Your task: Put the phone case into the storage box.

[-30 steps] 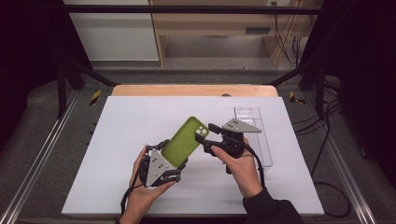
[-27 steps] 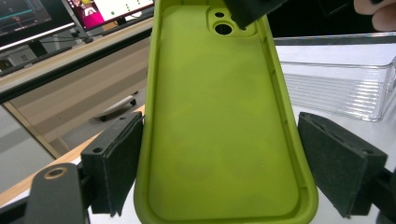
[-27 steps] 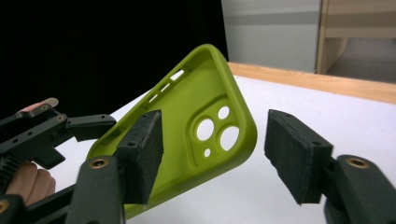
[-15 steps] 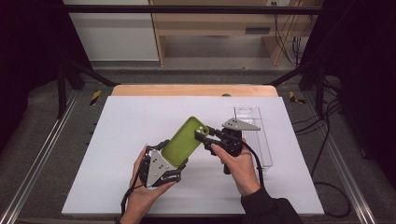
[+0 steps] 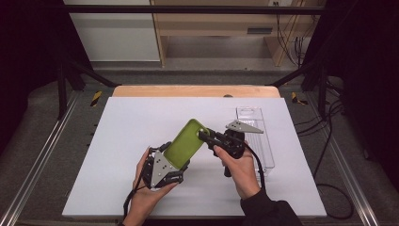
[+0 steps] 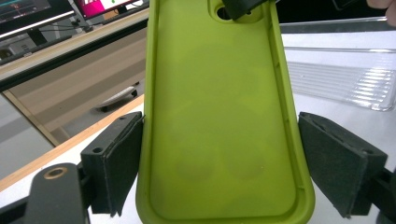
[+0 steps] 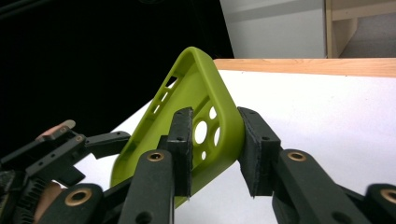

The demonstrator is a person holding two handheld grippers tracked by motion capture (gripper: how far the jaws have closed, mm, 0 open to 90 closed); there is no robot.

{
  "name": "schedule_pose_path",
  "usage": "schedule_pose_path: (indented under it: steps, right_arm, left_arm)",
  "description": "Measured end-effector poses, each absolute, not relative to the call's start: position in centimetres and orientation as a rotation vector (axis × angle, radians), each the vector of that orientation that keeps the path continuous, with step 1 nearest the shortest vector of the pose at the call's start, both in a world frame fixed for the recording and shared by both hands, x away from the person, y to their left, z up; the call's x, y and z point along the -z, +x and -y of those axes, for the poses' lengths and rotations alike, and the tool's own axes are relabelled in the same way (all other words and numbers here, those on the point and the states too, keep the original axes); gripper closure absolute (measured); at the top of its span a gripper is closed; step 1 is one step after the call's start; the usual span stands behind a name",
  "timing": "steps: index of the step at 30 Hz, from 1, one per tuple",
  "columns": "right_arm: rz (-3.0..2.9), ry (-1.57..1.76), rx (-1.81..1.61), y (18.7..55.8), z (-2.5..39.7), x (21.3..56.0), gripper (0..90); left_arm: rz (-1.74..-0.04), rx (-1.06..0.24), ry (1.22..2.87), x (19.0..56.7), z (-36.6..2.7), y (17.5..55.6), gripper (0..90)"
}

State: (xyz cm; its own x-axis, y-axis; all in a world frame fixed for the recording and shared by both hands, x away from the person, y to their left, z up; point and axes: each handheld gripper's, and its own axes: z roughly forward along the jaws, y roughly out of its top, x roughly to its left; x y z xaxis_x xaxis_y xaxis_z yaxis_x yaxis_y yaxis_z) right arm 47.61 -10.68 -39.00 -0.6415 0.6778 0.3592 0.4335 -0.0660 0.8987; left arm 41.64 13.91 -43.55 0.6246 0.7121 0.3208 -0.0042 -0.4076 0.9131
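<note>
Phone case [image 5: 184, 143] — lime green, soft-looking, hollow side up — hangs tilted above the white tabletop [image 5: 122, 132], near the middle and somewhat toward the person's edge. No brand mark, label or lettering can be read on it in any view; its inner face is plain, broken only by the camera cut-out and small holes near the top corner.

The left gripper [image 5: 165, 168] holds the case's lower end: in the left gripper view its two black pads sit on either long side, the left pad [image 6: 116, 161] touching the rim, the right pad just beside or barely touching the other rim — a grasp across the width.

The right gripper [image 5: 207, 136] has its jaws clamped on the upper corner, by the camera holes, one pad [image 7: 183, 149] inside the case and one outside.

A clear plastic tray [image 5: 256, 136] lies flat near the right edge of the tabletop, just beyond the right hand [image 5: 240, 167].
</note>
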Motion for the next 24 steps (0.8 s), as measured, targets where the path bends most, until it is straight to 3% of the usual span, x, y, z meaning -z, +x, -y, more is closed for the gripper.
schedule_pose_path:
  steps: [13,24]
  right_arm:
    - [-1.963,1.261,-1.849,47.2,10.1,38.9,76.1]
    - [-1.954,1.229,-1.832,46.8,9.0,38.3,76.7]
  left_arm:
    - [-0.621,-0.869,1.848,44.3,-13.8,42.3,16.4]
    - [-0.645,-0.842,1.840,44.5,-14.2,42.7,16.3]
